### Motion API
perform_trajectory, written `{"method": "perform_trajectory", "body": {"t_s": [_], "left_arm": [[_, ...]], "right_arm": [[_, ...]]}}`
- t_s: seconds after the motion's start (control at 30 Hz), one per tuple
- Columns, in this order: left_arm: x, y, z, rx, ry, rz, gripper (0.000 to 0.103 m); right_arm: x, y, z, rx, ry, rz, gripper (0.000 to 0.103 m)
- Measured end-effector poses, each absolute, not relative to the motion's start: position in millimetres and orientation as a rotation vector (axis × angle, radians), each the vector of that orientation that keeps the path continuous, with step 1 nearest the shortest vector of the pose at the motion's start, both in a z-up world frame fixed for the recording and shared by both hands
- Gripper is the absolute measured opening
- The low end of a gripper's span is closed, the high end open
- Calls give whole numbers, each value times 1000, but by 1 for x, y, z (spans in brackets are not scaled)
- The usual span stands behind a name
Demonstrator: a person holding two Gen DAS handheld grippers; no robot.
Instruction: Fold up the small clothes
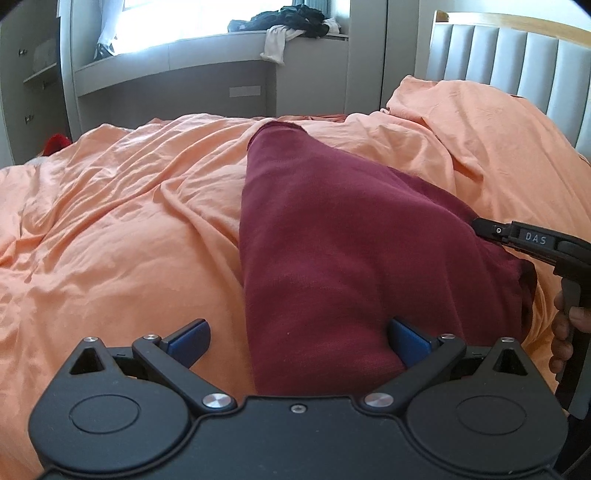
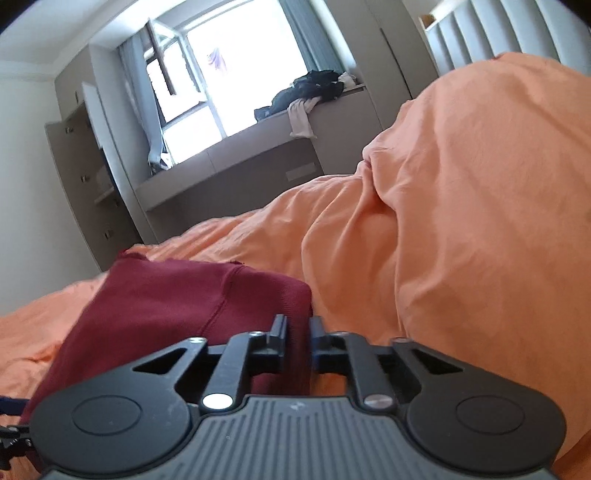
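A dark red garment [image 1: 332, 236] lies folded lengthwise on the orange bed cover [image 1: 122, 229]. My left gripper [image 1: 295, 339] is open, its blue pads [image 1: 188, 341] spread wide over the garment's near end, the right pad resting against the cloth. My right gripper [image 2: 298, 328] is shut on the garment's right edge [image 2: 291, 295]; it also shows in the left wrist view [image 1: 480, 227], where it pinches the cloth's right side. The garment also shows in the right wrist view [image 2: 177, 302].
An orange pillow mound [image 2: 480, 192] rises at the right by the padded headboard [image 1: 517, 59]. A window seat [image 1: 221, 48] with a pile of dark clothes [image 1: 288, 18] stands beyond the bed. A red object [image 1: 55, 142] lies past the bed's far left edge.
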State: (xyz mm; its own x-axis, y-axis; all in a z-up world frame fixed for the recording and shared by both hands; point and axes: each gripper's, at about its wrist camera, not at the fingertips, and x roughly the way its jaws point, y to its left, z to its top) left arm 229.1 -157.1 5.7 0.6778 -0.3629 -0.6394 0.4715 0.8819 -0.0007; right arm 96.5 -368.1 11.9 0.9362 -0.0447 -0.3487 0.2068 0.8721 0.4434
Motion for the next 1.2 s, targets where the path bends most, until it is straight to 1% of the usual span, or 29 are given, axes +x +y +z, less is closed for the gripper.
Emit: {"method": "perform_trajectory", "body": {"t_s": [0.03,0.07,0.1,0.13,0.2,0.23,0.27,0.3,0.37,0.5,0.63,0.73,0.77,0.9,0.97,1.07,1.2], "left_arm": [[229,-156,6,170,677,-473,103],[228,-155,6,166,676,-477,103],[229,-154,6,159,676,-480,103],[229,-152,7,148,680,-483,103],[231,-149,7,122,694,-490,103],[232,-147,7,108,700,-495,102],[233,-145,8,94,706,-500,102],[234,-143,8,81,711,-505,102],[234,-140,10,61,718,-517,102],[235,-132,17,31,708,-541,102],[240,-118,25,-26,670,-541,102],[250,-115,27,-60,677,-538,102],[253,-114,27,-67,681,-540,102],[263,-122,23,-38,720,-526,102],[267,-126,21,-26,741,-527,102],[270,-127,18,-46,762,-536,103],[271,-129,16,-32,761,-532,103]], "right_arm": [[94,-370,11,506,329,-132,41],[93,-372,11,514,320,-130,54],[91,-374,10,523,314,-124,63],[88,-376,9,538,309,-108,67],[86,-378,8,572,297,-75,82],[86,-378,7,590,290,-51,87],[86,-378,7,604,287,-29,94],[87,-378,7,616,288,-5,98],[92,-376,5,631,303,32,100],[101,-368,-1,614,362,14,100],[101,-370,-3,634,359,8,100],[101,-370,-3,634,357,15,99],[100,-370,-3,635,355,17,97],[96,-363,-3,618,336,19,80],[96,-362,-3,617,335,21,77],[97,-364,-5,634,342,26,77],[99,-367,-8,658,346,28,80]]}}
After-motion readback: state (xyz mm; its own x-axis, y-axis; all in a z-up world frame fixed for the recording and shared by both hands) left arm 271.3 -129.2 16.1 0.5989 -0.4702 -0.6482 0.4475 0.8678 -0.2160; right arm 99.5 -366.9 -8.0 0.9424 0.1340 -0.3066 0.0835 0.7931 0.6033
